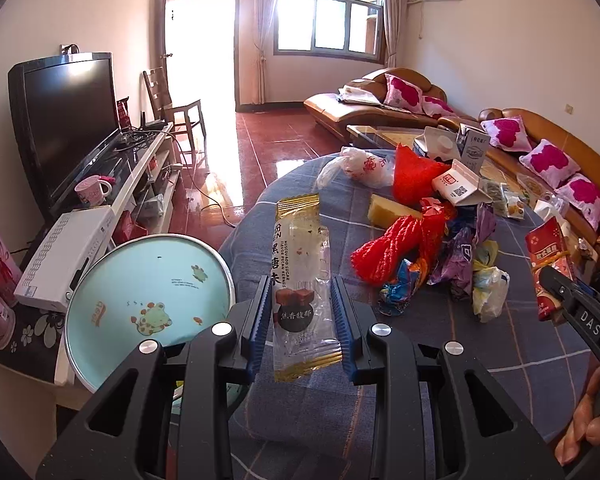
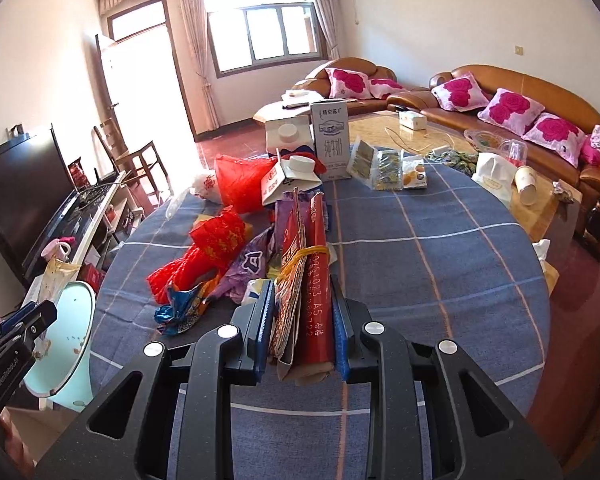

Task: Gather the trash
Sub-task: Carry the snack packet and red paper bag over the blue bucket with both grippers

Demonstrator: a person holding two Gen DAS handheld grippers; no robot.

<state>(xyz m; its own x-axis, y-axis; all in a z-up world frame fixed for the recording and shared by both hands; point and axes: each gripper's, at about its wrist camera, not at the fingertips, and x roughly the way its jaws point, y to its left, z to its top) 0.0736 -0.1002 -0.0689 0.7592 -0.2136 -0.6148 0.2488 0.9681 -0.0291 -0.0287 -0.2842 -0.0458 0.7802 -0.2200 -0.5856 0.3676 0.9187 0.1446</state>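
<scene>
Between the blue pads of the left claw (image 1: 302,320) hangs a clear snack wrapper (image 1: 302,280) with gold ends, upright and lightly pinched at its lower half. Left of and below this claw sits the pale green bin lid (image 1: 148,300) with frog drawings, off the edge of the counter (image 2: 440,240). The right claw (image 2: 302,320) is clamped on a bundle of red packets (image 2: 306,264) bound by a yellow rubber band, its far end pointing forward over the blue checked cloth.

Main risk, as I judge it: the wrapper is thin, slick film held only along its edges, so a quick swing toward the bin could let it slide out or flutter down short of the opening. The bundle looks heavier forward of the right claw than behind it, so it may tilt and drag through the heap.

Ahead and to the left of the right claw lies that heap: red mesh netting (image 2: 204,256), crumpled purple foil (image 2: 252,264), a blue wrapper (image 2: 184,308). Further forward stand the milk cartons (image 2: 332,140). A paper cup (image 2: 526,184) sits far right.
</scene>
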